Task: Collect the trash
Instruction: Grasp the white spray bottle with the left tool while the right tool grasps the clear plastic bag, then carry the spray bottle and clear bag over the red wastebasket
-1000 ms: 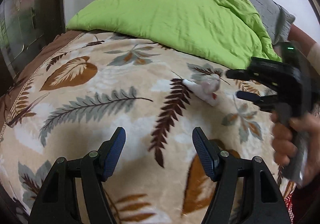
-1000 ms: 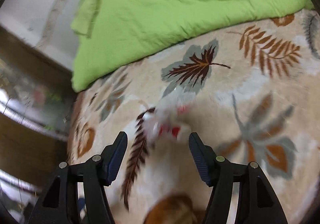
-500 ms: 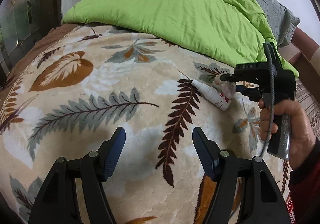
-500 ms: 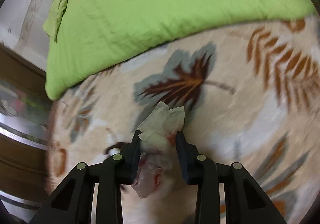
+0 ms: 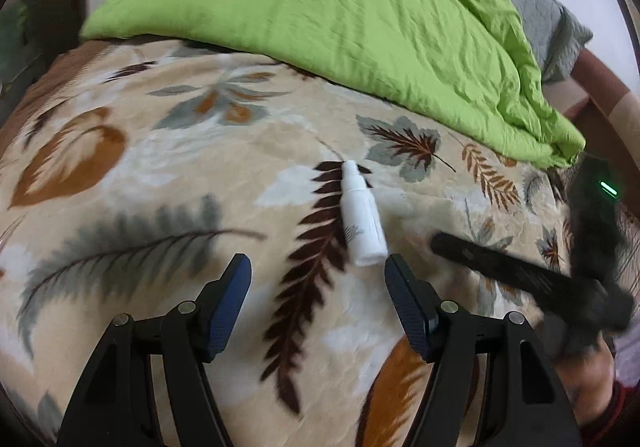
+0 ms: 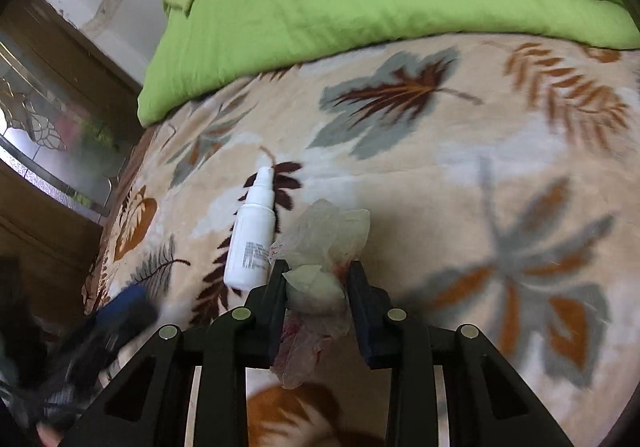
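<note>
Trash collection looks partly done; the right gripper (image 6: 317, 279) clenches a crumpled tissue (image 6: 326, 247) above the leaf-print blanket (image 5: 160, 167); the left gripper (image 5: 318, 301), fingers spread and empty, hovers near the white bottle (image 5: 362, 221), not yet picked up.

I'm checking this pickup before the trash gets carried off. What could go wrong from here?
1. The right gripper pinches only the middle of the crumpled tissue; loose flaps hang past both ends, so it might slip or tear free.
2. The white bottle lies close ahead of the open left gripper, nearer its right finger; an off-centre closure could push it across the soft leaf-print blanket.
</note>
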Demonstrator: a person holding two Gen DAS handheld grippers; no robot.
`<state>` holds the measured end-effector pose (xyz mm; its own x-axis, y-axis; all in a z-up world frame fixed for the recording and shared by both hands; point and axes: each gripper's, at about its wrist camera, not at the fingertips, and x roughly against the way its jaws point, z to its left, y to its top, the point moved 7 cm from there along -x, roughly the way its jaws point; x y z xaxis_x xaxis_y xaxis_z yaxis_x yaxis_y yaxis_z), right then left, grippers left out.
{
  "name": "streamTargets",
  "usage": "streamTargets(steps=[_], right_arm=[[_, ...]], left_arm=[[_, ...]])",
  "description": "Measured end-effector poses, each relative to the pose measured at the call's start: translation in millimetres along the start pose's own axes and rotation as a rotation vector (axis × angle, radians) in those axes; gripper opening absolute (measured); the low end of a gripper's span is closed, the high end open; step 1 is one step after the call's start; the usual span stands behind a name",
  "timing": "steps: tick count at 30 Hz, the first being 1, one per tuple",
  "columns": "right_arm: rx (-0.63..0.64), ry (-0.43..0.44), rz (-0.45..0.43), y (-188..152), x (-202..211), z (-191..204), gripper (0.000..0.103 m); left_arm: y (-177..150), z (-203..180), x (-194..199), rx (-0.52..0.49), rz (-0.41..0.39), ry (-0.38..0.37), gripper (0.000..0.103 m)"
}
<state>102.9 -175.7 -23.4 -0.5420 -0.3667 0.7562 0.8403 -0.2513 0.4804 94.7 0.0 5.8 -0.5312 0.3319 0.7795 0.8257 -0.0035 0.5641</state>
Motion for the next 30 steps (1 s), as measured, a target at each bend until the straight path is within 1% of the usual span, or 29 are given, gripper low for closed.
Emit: streamTargets(steps=[2, 3, 5, 6, 9, 10, 11, 14, 17, 23, 25, 27, 28, 30], right_arm=[[-0.009, -0.009, -0.023, -6.6, 15.9, -11.0, 0.032], [-0.018, -0.005, -0.031, -11.2, 24.7, -17.0, 0.032], [-0.029, -0.011, -0.045, -17.8, 37.3, -26.6, 0.032], [-0.028, -0.018, -0.053, -19.9, 41.4, -29.2, 0.032], [-0.041, -0.022, -0.075, -27.7, 56.1, -40.5, 0.032], [-0.052, -0.016, -0.081, -30.4, 61.7, -44.2, 0.032], [-0.055, -0.01, -0.084, -32.5, 65.0, -45.5, 0.032], [-0.054, -0.001, -0.102, -37.7, 75.9, -46.1, 0.032], [-0.049, 0.006, -0.117, -46.3, 88.3, -44.1, 0.032], [-0.041, -0.01, -0.155, -72.4, 124.9, -45.6, 0.032], [-0.038, -0.027, -0.164, -82.9, 137.7, -48.4, 0.032], [-0.057, -0.034, -0.161, -92.3, 145.9, -54.0, 0.032], [-0.066, -0.039, -0.158, -97.8, 149.7, -56.6, 0.032], [-0.065, -0.061, -0.154, -108.4, 155.9, -59.0, 0.032]], left_arm=[[7.2, -10.5, -15.3, -0.008, 0.035, -0.032, 0.067], [12.2, -18.0, -26.0, -0.002, 0.053, -0.043, 0.065], [18.0, -30.8, -40.8, -0.016, 0.069, -0.04, 0.055], [19.2, -36.5, -48.3, -0.028, 0.083, -0.03, 0.052], [19.6, -46.5, -70.0, -0.058, 0.124, 0.014, 0.038], [18.6, -46.9, -75.2, -0.062, 0.134, 0.028, 0.031], [17.3, -47.3, -79.2, -0.063, 0.141, 0.035, 0.031], [16.2, -48.9, -78.4, -0.077, 0.118, 0.041, 0.031], [8.0, -52.6, -68.4, -0.078, 0.1, 0.004, 0.03], [-24.0, -81.9, -18.5, -0.165, 0.025, -0.086, 0.029], [-34.9, -94.4, -4.7, -0.203, 0.006, -0.099, 0.029], [-46.7, -102.4, 0.2, -0.23, 0.018, -0.092, 0.029], [-52.8, -104.8, -0.6, -0.231, 0.035, -0.096, 0.028], [-60.7, -103.2, -4.5, -0.223, 0.061, -0.08, 0.027]])
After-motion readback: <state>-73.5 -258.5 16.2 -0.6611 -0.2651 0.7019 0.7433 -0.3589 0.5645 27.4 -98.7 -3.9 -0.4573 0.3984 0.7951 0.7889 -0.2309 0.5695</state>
